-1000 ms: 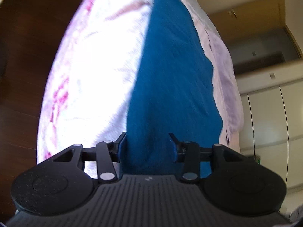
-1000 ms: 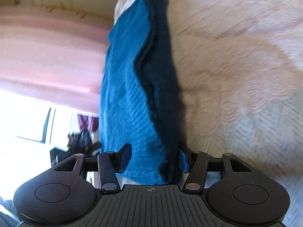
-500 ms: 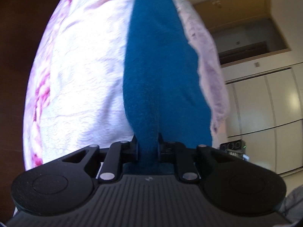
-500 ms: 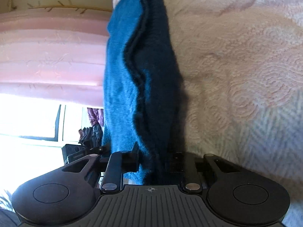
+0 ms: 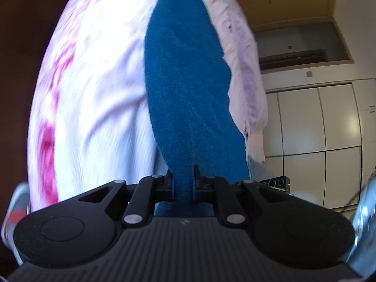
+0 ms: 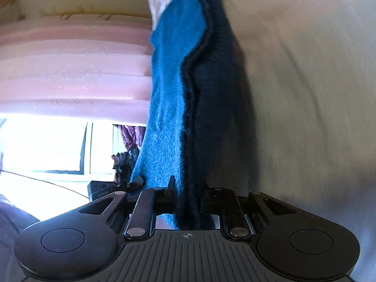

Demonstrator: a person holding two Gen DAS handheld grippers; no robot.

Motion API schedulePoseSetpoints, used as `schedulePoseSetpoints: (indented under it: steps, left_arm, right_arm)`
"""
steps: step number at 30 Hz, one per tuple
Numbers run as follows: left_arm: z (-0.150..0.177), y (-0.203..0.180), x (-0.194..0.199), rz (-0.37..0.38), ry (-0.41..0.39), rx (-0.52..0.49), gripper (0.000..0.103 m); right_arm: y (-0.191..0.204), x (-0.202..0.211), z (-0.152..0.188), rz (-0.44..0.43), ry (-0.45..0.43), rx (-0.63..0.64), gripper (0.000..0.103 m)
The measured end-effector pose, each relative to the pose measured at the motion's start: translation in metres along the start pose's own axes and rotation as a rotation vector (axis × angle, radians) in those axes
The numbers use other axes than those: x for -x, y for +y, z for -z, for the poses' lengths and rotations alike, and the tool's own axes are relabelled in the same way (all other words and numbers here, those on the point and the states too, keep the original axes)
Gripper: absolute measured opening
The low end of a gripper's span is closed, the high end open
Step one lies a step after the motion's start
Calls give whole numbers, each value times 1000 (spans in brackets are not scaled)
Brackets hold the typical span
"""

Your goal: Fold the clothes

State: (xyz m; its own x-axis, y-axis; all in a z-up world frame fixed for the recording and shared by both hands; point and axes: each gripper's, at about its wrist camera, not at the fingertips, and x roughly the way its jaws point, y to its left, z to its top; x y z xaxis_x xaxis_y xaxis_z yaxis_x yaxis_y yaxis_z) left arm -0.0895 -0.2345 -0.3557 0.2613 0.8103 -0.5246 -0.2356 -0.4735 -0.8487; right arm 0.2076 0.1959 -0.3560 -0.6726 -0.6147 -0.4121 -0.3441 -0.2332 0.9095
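Observation:
A teal-blue knitted garment (image 5: 185, 82) lies in a long strip on a white-and-pink bedspread (image 5: 98, 82). My left gripper (image 5: 182, 178) is shut on the near end of the cloth, which bunches between its pads. In the right wrist view the same garment (image 6: 171, 94) shows a folded layered edge, bright on the left and in shadow on the right, over the pale bedspread (image 6: 293, 82). My right gripper (image 6: 188, 188) is shut on that near edge, and the cloth fills the gap between its fingers. Both near ends look lifted off the bed.
White cupboard doors (image 5: 317, 122) and a wooden-framed recess stand beyond the bed's right side. Dark wooden floor (image 5: 23, 35) lies to the left. A pink curtain (image 6: 70, 70) hangs over a bright window (image 6: 42, 145). Dark clothing (image 6: 127, 155) hangs near the window.
Both grippers went from open around the garment's edge to shut on it. They have since drawn back and slightly up, taking the near ends of the cloth with them.

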Motion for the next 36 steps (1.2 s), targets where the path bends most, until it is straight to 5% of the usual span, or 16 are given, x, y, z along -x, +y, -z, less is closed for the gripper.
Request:
schedulePoseSetpoints:
  steps: [5,9,18,24,27,28,33,36]
  left_arm:
    - [24,4,17,-31,75,80,9]
    - [5,-17,25,-46,76,67,9]
    - [-119,-81,3,67,-5,26,10]
    - [-213,-52,-73,61,-41,208,15]
    - [-241,-25,-107,11,-39,285,17]
    - [-246,-20,-113,-5,-41,292,17]
    - [-253,-1,-103,37,-22,333,23]
    - [-256,2,-85,56,-74,332,49]
  right_arm:
    - [-5,12,46,22,19,-161,15]
    - [12,24,40,-6,10,-174,16]
    - [71,32,-83,-66,-92,-169,17]
    - [59,4,-193,-48,-190,-339,18]
    - [23,-2,-231,-11,-258,-444,44]
    - [15,-5,-238,-11,-297,-473,52]
    - [8,20,-238,-20,-517,-393,62]
    - [25,29,-228,85,-543,-210,62]
